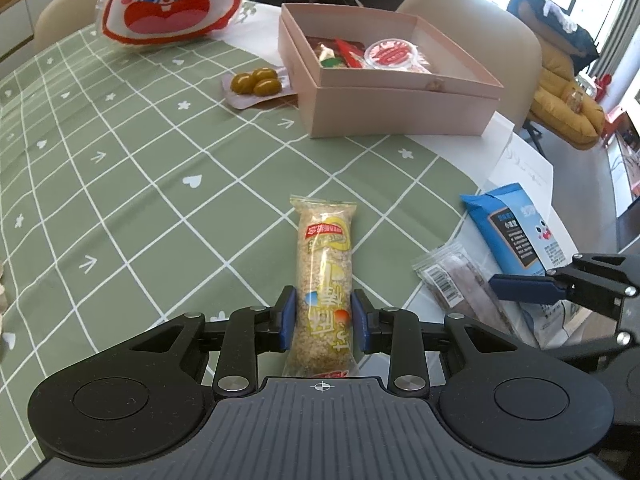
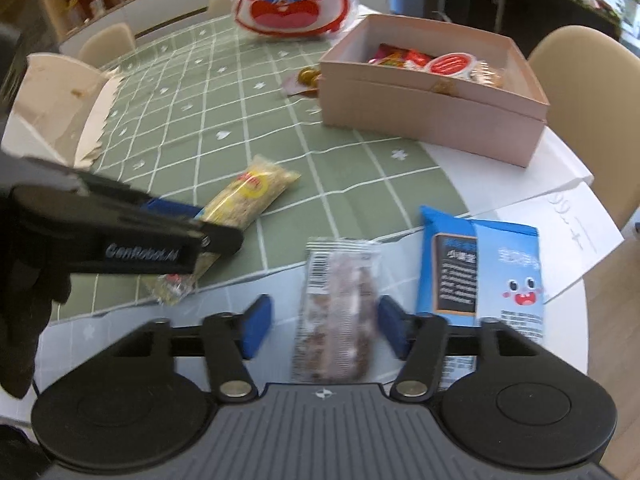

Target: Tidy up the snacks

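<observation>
The left gripper point(image 1: 323, 317) had closed on the rice bar point(image 1: 325, 282) lying on the table point(image 1: 140, 184). The right gripper point(image 2: 325, 330) stood open around the brown bar point(image 2: 340, 312), its right pad just beside the wrapper.

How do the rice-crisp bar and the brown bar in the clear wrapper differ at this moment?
The rice-crisp bar is pale yellow with a red-and-yellow label; the brown bar is dark, with a barcode at its far end. The rice-crisp bar lies on the green tablecloth, the brown bar on the white surface beside it. The left gripper is closed against the rice-crisp bar; the right gripper straddles the brown bar with jaws open. Both are sealed, elongated, and lying flat.
</observation>
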Available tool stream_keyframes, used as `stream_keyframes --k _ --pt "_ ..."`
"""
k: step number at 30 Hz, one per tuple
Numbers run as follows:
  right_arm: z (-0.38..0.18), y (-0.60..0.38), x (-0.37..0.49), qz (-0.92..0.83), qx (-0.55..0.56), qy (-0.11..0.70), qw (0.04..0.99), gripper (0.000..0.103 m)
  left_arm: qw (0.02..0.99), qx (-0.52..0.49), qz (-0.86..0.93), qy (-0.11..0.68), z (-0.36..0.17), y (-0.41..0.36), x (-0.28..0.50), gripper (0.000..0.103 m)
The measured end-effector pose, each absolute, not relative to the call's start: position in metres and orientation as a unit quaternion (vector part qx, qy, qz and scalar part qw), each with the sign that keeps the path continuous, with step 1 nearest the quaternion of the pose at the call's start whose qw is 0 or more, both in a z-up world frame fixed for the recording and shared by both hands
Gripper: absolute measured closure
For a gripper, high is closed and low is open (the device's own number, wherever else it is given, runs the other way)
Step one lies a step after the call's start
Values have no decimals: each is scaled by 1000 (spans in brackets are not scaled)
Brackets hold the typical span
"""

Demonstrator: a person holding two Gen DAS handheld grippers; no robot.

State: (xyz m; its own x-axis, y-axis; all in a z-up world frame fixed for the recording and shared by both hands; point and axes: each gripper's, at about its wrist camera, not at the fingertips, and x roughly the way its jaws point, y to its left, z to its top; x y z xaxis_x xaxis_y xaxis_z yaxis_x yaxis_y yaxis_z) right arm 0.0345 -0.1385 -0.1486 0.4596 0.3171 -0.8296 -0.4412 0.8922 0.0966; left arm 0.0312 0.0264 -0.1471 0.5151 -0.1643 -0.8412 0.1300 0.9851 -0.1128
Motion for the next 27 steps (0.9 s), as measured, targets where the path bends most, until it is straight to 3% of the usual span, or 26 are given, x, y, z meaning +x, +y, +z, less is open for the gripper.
stream_keyframes --k 2,6,19,24,27 --pt "-148 -140 36 218 -65 469 854 62 871 -17 -85 484 -147 26 30 69" --pt "-149 -141 36 216 -63 469 854 65 871 -18 -86 483 -147 27 29 69" --pt "-120 -152 38 219 -40 447 866 67 861 -67 -88 496 -139 31 14 69" --pt "-99 -164 39 210 -30 428 878 67 896 -60 -116 425 -83 21 23 69" --pt "-86 -172 41 203 -29 415 886 67 930 -37 -129 342 -23 15 43 69"
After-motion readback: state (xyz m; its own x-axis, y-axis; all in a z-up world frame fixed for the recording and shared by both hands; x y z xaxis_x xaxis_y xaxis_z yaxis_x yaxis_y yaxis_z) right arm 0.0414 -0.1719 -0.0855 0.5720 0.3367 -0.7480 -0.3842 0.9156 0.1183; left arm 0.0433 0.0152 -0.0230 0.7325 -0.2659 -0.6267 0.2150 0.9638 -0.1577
